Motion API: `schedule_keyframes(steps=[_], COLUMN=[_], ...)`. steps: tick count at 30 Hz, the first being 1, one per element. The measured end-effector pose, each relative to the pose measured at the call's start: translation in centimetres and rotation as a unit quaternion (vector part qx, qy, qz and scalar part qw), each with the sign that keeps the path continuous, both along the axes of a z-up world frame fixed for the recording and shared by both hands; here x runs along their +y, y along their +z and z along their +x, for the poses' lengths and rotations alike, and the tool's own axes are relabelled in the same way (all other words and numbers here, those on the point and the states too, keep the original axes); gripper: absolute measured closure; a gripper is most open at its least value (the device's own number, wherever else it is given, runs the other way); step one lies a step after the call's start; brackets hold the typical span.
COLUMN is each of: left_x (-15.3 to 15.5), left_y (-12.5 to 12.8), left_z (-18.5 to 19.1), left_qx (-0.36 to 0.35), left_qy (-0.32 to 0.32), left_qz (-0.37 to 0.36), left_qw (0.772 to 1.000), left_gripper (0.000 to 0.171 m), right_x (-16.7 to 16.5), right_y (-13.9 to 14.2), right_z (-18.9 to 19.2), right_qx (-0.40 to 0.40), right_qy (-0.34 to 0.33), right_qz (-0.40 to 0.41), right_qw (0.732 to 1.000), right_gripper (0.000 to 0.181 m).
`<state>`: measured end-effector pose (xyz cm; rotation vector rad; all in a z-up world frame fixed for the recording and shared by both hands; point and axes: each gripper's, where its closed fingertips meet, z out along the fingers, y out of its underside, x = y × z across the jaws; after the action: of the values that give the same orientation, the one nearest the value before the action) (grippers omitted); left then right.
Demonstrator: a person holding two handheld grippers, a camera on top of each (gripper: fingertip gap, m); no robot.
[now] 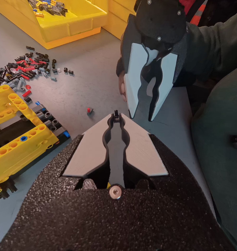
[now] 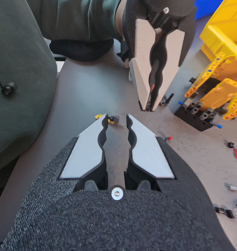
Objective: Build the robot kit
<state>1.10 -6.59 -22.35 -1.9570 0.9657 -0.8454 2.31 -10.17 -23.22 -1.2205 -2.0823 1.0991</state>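
Beside the yellow beam assembly (image 1: 17,135), the left claw (image 1: 116,115) is clamped on a small black connector pin (image 1: 116,114), held by its tips so one end sticks out clear, probably to keep that end free. Just past that assembly, toward the person's green sleeve (image 1: 210,47), the right claw (image 2: 116,115) hangs with its fingers apart and nothing between them, over a small yellow-and-grey piece (image 2: 112,119) on the grey surface (image 2: 88,88). Beyond the assembly lie loose red, black and grey parts (image 1: 26,67) and yellow bins (image 1: 69,24). No writing or brand mark is readable anywhere.
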Motion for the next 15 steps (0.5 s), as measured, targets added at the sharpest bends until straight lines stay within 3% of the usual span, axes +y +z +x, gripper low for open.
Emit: schedule_keyframes(steps=[6,12,15], left_x=[0.1,-0.4,-0.6], left_y=[1.0,1.1,1.1], left_z=[0.1,0.8,1.1], left_qx=[-0.04,-0.054,-0.054], left_qy=[-0.002,-0.023,-0.03], left_qz=[0.003,0.002,0.002], left_qw=[0.999,0.998,0.998], left_gripper=[0.165,0.165,0.165], right_x=[4.6,3.5,3.0], right_y=[1.8,1.2,0.9], right_z=[-0.4,-1.0,-1.0], right_qx=[0.061,0.064,0.061], right_qy=[-0.088,-0.071,-0.058], right_qz=[0.029,0.037,0.029], right_qw=[0.994,0.995,0.996], right_gripper=[0.155,0.156,0.166])
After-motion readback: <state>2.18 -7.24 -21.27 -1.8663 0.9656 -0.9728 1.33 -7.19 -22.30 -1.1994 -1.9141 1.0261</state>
